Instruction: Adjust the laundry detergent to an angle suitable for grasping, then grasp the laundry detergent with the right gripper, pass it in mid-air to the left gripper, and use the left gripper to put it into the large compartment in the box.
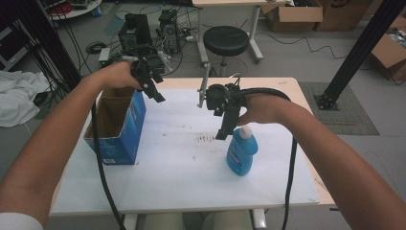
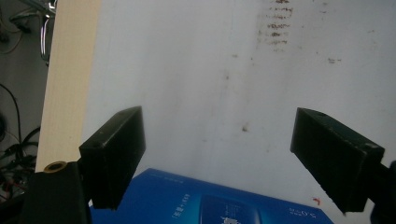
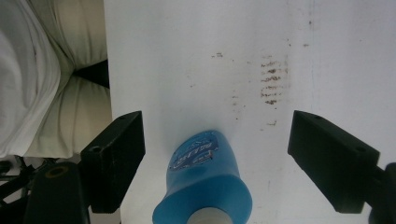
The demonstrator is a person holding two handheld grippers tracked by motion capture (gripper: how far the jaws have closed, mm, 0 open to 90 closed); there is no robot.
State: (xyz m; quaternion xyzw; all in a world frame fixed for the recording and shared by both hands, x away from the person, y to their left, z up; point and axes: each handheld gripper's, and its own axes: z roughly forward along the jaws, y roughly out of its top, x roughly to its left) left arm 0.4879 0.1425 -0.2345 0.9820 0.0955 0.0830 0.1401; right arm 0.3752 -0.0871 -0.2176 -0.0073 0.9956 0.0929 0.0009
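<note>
While the right tool hangs wide open and empty just above the blue bottle, the left tool, also open and empty, hovers well left of that bottle.

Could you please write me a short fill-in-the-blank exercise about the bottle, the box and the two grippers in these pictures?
1. The bottle standing on the white table is ____ in colour.
2. The right gripper hovers above the bottle with its jaws ____.
3. The left gripper hangs over the rim of the open blue ____.
4. The cap on the bottle is ____.

Missing words: blue; open; box; white
</note>
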